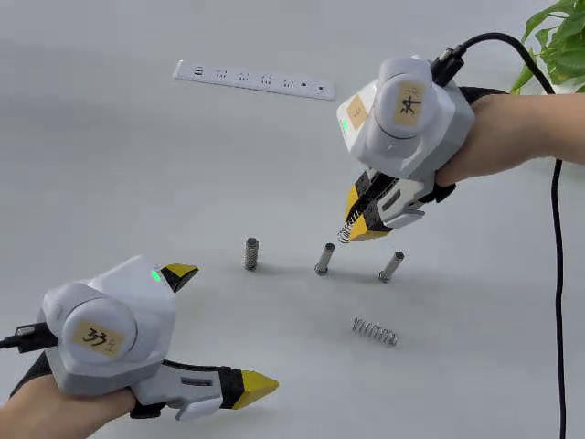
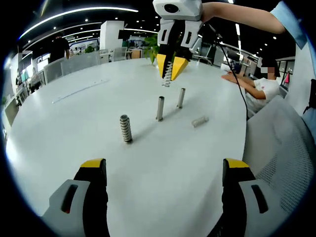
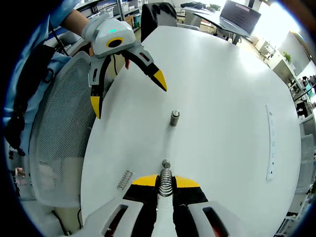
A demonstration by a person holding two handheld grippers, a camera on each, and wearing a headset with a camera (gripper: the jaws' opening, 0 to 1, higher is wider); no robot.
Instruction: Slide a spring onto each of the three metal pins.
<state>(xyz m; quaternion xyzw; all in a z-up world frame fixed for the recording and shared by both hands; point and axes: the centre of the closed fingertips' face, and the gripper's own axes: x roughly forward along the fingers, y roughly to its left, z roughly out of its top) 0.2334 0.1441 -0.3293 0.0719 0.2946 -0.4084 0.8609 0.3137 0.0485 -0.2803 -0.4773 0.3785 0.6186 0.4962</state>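
Progress: one of three done. Left pin [image 1: 251, 253] carries spring. Middle pin [image 1: 324, 259] and right pin [image 1: 390, 266] bare.

Right gripper [image 1: 358, 229] jaws clamped on second spring [image 1: 345, 235], just above middle pin, not yet threaded. Third spring [image 1: 375, 331] loose on table [image 1: 137, 183], near right pin. Left gripper [image 1: 218, 329] jaws wide apart, holding nothing, well apart from pins.

Right gripper view: held spring lined over pin top [image 3: 166, 163]. Probably middle pin, though angle poor. Left gripper view: side-on, shows clear gap between spring end and pins.
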